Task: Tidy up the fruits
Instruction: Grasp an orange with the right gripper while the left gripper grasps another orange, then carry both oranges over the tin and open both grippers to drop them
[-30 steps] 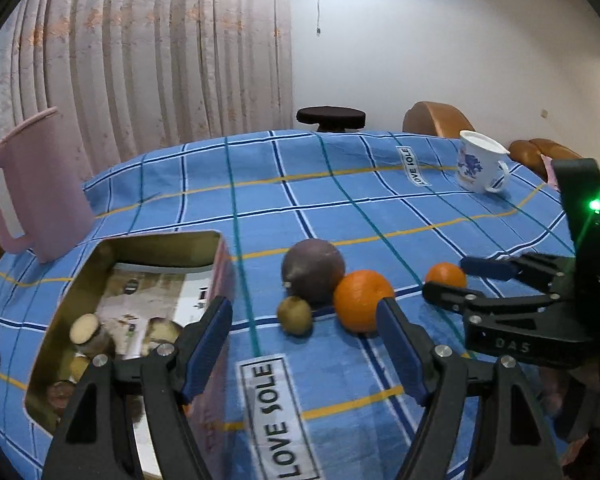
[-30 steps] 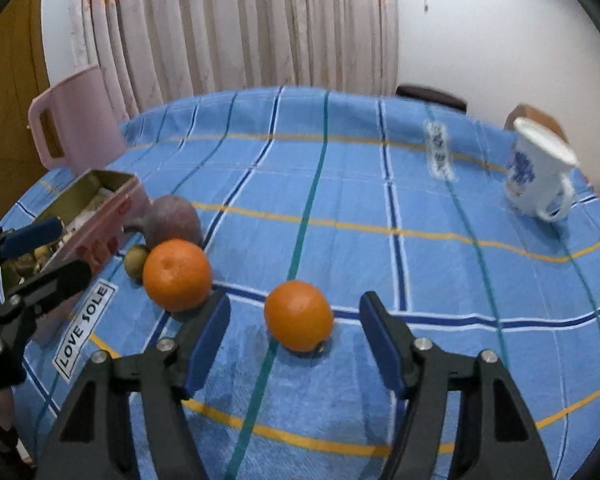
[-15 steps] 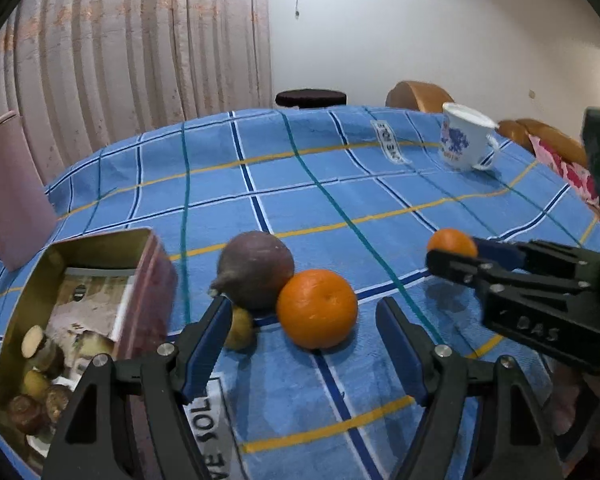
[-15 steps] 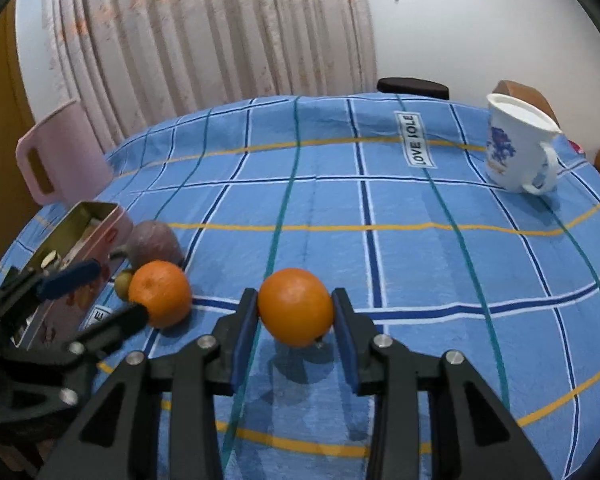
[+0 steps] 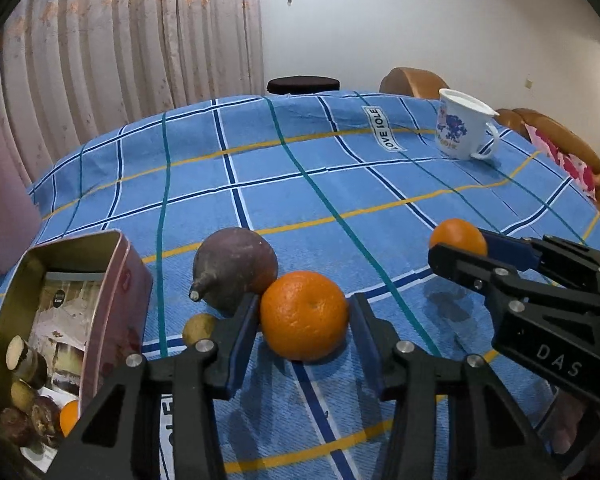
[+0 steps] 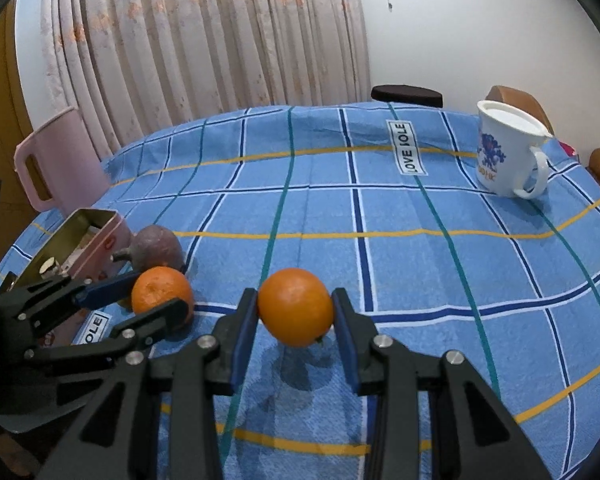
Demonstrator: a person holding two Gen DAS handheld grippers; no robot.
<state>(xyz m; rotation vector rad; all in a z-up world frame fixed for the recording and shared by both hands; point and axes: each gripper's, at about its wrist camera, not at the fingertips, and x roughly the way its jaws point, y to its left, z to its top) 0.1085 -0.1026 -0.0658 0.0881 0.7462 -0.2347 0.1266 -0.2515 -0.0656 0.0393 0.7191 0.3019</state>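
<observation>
A large orange (image 5: 304, 316) rests on the blue checked cloth, and my left gripper (image 5: 304, 300) is closing its jaws on it, both blue pads against its sides. A dark purple fruit (image 5: 236, 266) and a small yellow-green fruit (image 5: 200, 328) touch it on the left. My right gripper (image 6: 295, 296) is shut on a smaller orange (image 6: 296, 306), held just above the cloth over its shadow. An open metal tin (image 5: 128, 264) at the left holds several small fruits.
A white mug with a blue print (image 6: 508, 152) stands at the far right of the table. A pink pitcher (image 6: 56, 160) stands at the far left behind the tin. Wooden chair backs (image 5: 416, 80) and a dark stool (image 5: 302, 84) lie beyond the table's edge.
My left gripper moved in over the large orange and narrowed onto it. My right gripper shut on the smaller orange, which now sits slightly off the cloth.
</observation>
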